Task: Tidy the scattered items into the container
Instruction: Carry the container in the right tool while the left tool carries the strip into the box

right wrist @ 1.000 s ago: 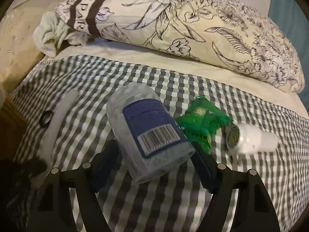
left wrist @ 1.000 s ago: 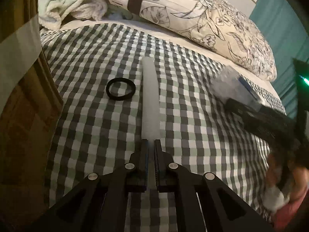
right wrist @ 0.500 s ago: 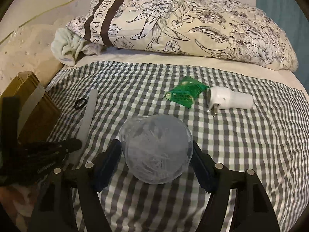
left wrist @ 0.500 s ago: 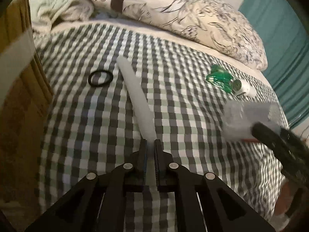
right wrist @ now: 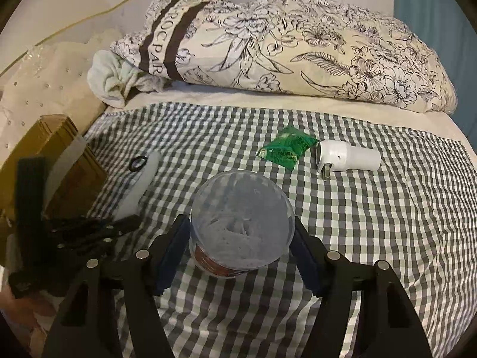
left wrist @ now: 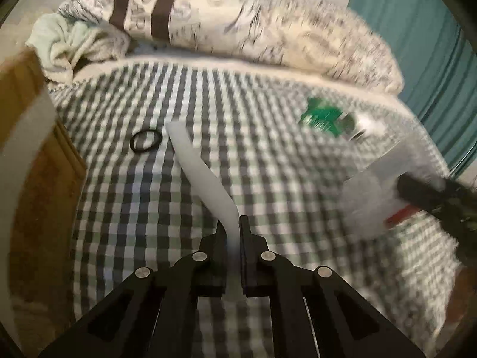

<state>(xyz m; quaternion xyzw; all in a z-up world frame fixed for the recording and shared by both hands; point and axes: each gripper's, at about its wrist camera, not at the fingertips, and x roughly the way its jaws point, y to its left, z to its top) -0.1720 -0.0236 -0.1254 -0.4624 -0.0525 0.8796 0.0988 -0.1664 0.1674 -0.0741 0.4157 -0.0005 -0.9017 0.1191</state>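
Observation:
My left gripper (left wrist: 231, 223) is shut on the near end of a long white flexible strip (left wrist: 202, 176), which bends up off the checked cloth. The strip's far end lies beside a black ring (left wrist: 146, 140). In the right wrist view a clear plastic jar (right wrist: 238, 208) with a red-brown label sits end-on between the fingers of my right gripper (right wrist: 240, 226). Its jaws are closing and the pads press on the jar's sides, above the cloth. A green packet (right wrist: 286, 147) and a white plug adapter (right wrist: 347, 159) lie farther back. The cardboard box (right wrist: 53, 149) stands at the left.
A floral pillow (right wrist: 298, 53) and a crumpled pale towel (right wrist: 116, 80) lie along the back of the bed. A teal curtain (left wrist: 417, 44) hangs at the right. My left gripper (right wrist: 125, 223) shows at the left, next to the box.
Both grippers rose. The strip's near end came up and now bends. The jar swung from label-up to end-on and moved back from the packet and adapter.

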